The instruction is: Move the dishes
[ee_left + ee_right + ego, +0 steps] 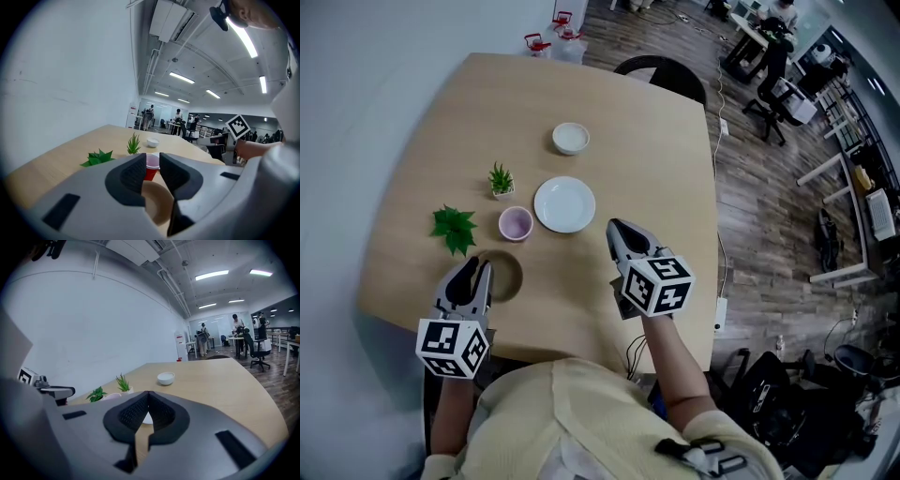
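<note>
Head view, bench [656,141] seen from above. The white plate [564,203] lay near centre, with the white bowl [570,138] at its 12 o'clock, well apart. The lilac cup [516,223] sat just beside the plate at 8 o'clock, the potted plant [501,180] at 10 o'clock and the leafy sprig [454,228] beyond the cup. At 7 o'clock lay the brown bowl [502,275]. The left tool [476,270] stood at the brown bowl's 9 o'clock rim, jaws apart with the bowl showing between them. The right tool [617,228], at the plate's 5 o'clock, had its jaws together and empty.
</note>
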Demonstrator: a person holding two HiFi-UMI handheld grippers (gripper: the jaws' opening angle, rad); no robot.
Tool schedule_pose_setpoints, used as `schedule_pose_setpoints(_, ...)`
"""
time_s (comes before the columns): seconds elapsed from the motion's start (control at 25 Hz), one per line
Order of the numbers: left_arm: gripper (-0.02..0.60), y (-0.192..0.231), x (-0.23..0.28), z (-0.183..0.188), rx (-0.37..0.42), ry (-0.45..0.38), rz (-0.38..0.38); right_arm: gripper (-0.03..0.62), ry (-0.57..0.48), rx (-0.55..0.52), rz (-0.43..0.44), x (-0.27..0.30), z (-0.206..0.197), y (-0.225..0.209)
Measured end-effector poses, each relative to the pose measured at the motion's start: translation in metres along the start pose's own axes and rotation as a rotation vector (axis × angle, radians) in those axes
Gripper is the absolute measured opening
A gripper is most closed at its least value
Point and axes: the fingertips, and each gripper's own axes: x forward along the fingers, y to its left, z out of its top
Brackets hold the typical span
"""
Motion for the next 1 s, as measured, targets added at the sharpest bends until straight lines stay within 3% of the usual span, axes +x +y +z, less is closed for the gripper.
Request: schedule_pose_setpoints(1.0,0.092,0.004,-0.015,-0.006,-0.021,0.01,0.03,0.014,0.006,0.112,0.009,-0.033,-0.04,0.011)
